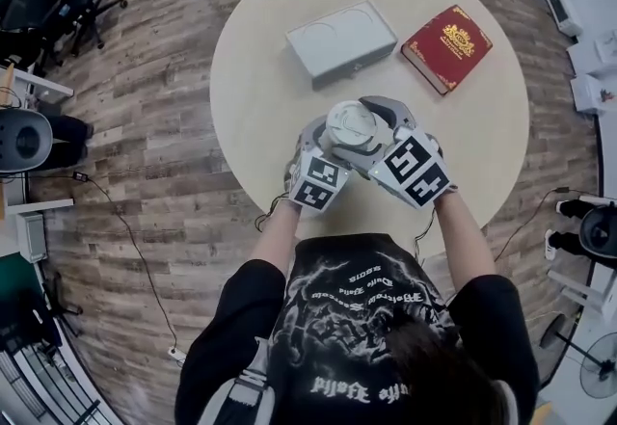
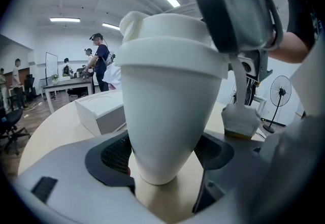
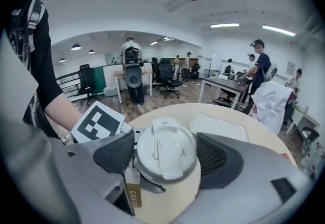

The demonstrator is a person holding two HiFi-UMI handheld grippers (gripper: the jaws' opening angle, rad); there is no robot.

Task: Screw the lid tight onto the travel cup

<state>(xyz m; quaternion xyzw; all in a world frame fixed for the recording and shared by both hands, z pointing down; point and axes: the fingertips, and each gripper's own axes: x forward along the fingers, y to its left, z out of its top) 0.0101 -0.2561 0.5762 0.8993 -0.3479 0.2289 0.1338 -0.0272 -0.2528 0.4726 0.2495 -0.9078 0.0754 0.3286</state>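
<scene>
A white travel cup [image 2: 172, 106] stands on the round table [image 1: 260, 76], just in front of the person. My left gripper [image 2: 165, 159] is shut on its lower body, one pad on each side. The white flip lid [image 3: 165, 149] sits on top of the cup, and my right gripper [image 3: 165, 156] comes from above with its pads against the lid's rim. One right finger [image 2: 238, 14] shows by the lid in the left gripper view. In the head view the lid [image 1: 349, 124] lies between the left gripper [image 1: 330, 146] and the right gripper [image 1: 374, 132]. A small paper tag [image 3: 133, 195] hangs at the cup's side.
A white flat box [image 1: 340, 39] and a red book [image 1: 446, 47] lie on the far half of the table. Office chairs [image 1: 58, 4] and cables lie on the wooden floor around it. People stand at desks in the background, and a fan [image 2: 279, 91] is off to the right.
</scene>
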